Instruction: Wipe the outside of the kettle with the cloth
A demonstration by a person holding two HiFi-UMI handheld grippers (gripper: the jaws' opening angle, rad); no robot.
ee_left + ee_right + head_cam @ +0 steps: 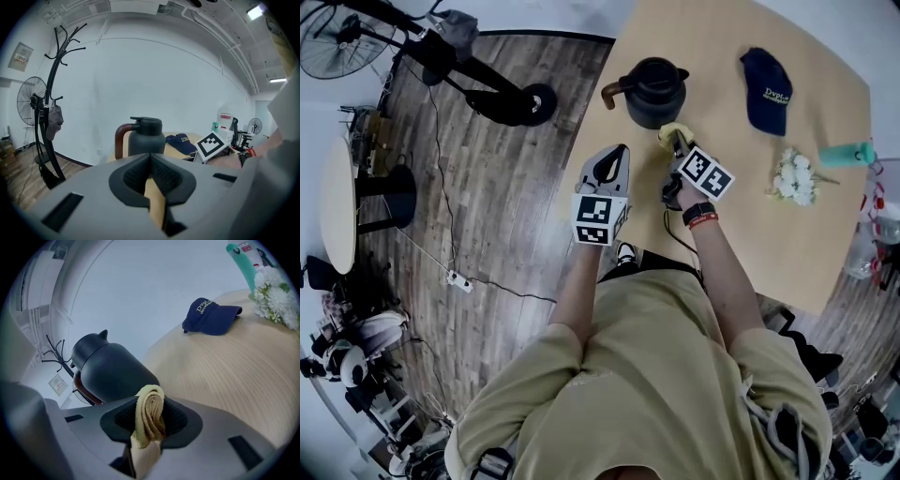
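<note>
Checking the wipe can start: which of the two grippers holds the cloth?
The right gripper: its jaws pinch the yellow cloth; the left gripper has shut, empty jaws.

the kettle [110, 369] has a dark body with a smooth matt finish that takes only a soft sheen. its curved handle [121, 140] is reddish-brown, glossier and wood-looking. the cloth [150, 423] is pale yellow, soft and nubby like towelling, bunched in thick folds. the desk [234, 376] is light wood with fine straight grain, smooth and dull. the left gripper [150, 161] and the right gripper [150, 403] both have grey matt plastic shells, with black textured rubbery pads lining the jaws. the cap [211, 317] is navy woven cloth with stitched lettering. the floor [487, 234] is dark, grainy wood planking.
</note>
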